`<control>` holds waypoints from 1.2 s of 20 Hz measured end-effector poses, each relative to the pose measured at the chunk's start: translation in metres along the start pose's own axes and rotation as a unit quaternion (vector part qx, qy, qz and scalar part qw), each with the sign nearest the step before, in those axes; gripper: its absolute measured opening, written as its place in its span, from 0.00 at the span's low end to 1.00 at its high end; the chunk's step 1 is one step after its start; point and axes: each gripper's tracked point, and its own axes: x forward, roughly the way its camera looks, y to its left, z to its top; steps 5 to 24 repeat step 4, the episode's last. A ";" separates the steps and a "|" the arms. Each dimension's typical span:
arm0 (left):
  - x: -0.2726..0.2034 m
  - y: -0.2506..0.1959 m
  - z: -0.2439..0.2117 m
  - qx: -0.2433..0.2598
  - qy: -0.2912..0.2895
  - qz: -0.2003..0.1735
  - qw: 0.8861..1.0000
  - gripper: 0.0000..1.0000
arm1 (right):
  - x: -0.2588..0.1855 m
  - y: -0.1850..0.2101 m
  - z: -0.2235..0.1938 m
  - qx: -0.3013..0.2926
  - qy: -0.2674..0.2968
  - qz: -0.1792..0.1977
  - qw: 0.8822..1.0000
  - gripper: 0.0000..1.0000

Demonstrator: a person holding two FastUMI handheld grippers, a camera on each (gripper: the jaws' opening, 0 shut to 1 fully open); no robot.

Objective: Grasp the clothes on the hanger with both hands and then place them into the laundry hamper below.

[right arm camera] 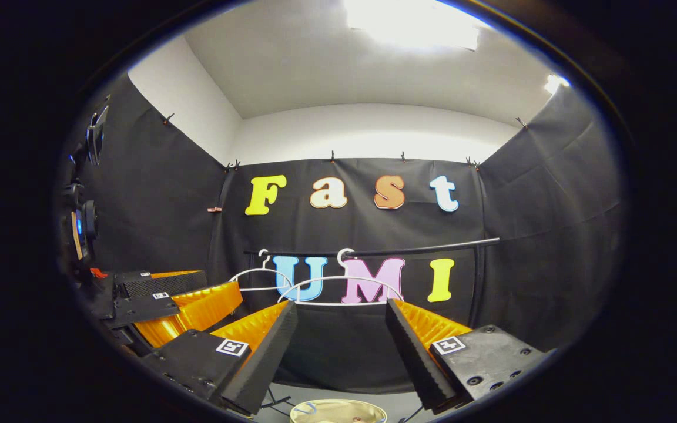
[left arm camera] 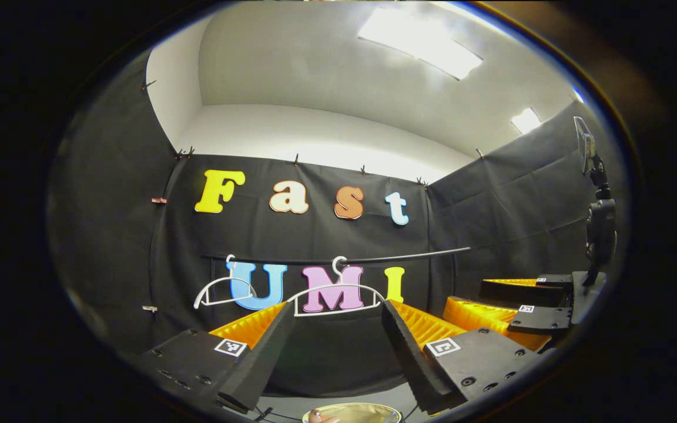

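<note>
Two white wire hangers [left arm camera: 337, 292] are seen bare on the black rail [right arm camera: 374, 251]. Round tan hamper [right arm camera: 338, 411] sits below. Left gripper [left arm camera: 332, 346] and right gripper [right arm camera: 338, 346] fingers spread wide, empty. Placement judged done; withdrawal next.

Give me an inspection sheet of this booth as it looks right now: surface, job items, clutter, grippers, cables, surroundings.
Surface: grey floor at the foot of the back wall.
Job's things: two white hangers on a black rail, both bare, no clothes on them. Round laundry hamper below, rim at the bottom edge; contents cannot be told.
Clutter: nothing seen.
Grippers: left gripper open, nothing between its fingers, aimed at the nearer hanger. Right gripper open, also holding nothing.
Cables: thin dark lines on the floor beside the hamper; what they are is unclear.
Surroundings: black cloth walls, white ceiling with lit panels.
</note>
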 end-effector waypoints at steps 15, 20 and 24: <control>0.005 -0.010 -0.007 -0.001 0.015 0.017 1.000 0.92 | 0.001 -0.015 0.008 0.010 -0.003 0.009 1.000 0.97; 0.005 -0.010 -0.007 -0.001 0.015 0.017 1.000 0.92 | 0.001 -0.015 0.008 0.010 -0.003 0.009 1.000 0.97; 0.005 -0.010 -0.007 -0.001 0.015 0.017 1.000 0.92 | 0.001 -0.015 0.008 0.010 -0.003 0.009 1.000 0.97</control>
